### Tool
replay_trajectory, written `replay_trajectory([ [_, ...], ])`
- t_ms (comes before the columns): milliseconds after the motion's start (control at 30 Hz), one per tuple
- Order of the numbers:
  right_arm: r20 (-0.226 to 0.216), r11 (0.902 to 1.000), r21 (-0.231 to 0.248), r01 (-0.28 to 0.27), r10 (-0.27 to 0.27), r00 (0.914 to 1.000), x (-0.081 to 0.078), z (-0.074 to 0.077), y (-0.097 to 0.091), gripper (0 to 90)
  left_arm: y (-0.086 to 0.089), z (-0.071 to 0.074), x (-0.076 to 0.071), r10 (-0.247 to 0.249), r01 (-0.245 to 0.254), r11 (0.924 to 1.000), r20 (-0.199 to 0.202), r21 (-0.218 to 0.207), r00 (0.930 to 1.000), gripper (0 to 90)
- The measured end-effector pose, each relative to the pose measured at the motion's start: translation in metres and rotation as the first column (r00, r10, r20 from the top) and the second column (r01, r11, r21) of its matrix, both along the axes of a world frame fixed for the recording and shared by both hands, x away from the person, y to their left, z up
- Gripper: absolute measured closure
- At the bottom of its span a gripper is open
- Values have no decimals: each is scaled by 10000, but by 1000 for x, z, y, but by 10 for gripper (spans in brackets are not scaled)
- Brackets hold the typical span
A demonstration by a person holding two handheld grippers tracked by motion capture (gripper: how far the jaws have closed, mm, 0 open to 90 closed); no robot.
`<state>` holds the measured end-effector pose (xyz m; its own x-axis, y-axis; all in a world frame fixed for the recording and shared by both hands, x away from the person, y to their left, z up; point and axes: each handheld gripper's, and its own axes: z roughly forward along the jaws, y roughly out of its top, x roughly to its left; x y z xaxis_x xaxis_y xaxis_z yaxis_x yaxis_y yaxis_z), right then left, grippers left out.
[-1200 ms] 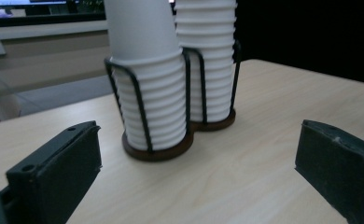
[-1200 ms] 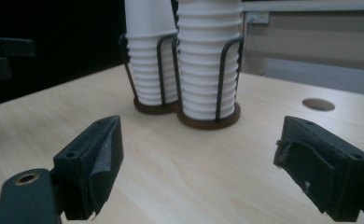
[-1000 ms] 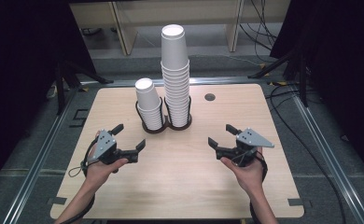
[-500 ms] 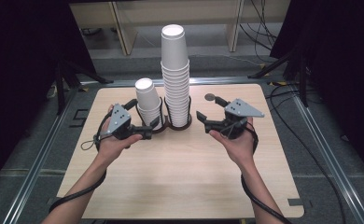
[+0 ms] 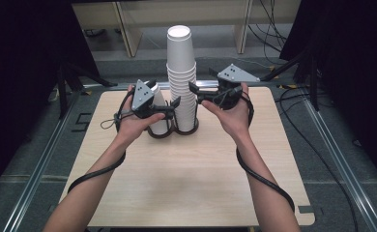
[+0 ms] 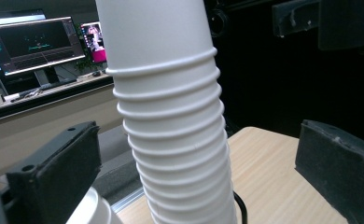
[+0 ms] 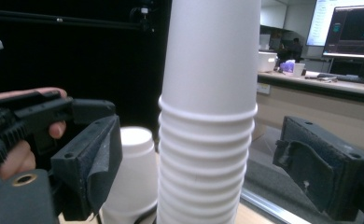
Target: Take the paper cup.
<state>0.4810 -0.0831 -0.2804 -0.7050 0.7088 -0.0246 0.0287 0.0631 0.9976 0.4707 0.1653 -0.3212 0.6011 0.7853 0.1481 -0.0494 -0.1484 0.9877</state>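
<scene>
A tall stack of white paper cups (image 5: 181, 72) stands in a black ring holder (image 5: 185, 128) at the back middle of the wooden table (image 5: 186, 183). Just left of it a short stack (image 5: 158, 123) is partly hidden by my left gripper (image 5: 173, 108). That gripper is open and comes at the tall stack from the left. My right gripper (image 5: 197, 95) is open and reaches it from the right, higher up. In the left gripper view the tall stack (image 6: 171, 116) rises between the spread jaws, untouched. The right gripper view has the tall stack (image 7: 208, 116) between its jaws and the short stack (image 7: 133, 177) beside it.
Metal rails (image 5: 41, 164) run along both sides of the table, and cables (image 5: 322, 159) lie on the floor to the right. A cable trails from each gripper along the forearms. Desks with monitors (image 6: 35, 44) stand beyond the table.
Both grippers have moved forward and upward from the middle of the table to the cup stacks. They now flank the tall stack, still open.
</scene>
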Motion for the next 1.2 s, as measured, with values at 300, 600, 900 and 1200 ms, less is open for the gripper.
replay_trajectory([
  [300,-34,9998,194,-86,87,10000,28,26,16,147,-15,8,25,171,-180,9993,-292,-315,9994,0],
  [600,-92,9999,47,-104,105,9999,49,42,34,147,-22,11,38,343,-353,9990,-383,-265,9987,0],
  [900,-308,10000,42,21,-20,9995,64,47,43,147,-24,15,44,410,-425,9985,-433,-332,9982,0],
  [1200,-402,10000,-84,-30,26,9992,73,51,52,147,-23,17,52,389,-420,9979,-624,-497,9973,13],
])
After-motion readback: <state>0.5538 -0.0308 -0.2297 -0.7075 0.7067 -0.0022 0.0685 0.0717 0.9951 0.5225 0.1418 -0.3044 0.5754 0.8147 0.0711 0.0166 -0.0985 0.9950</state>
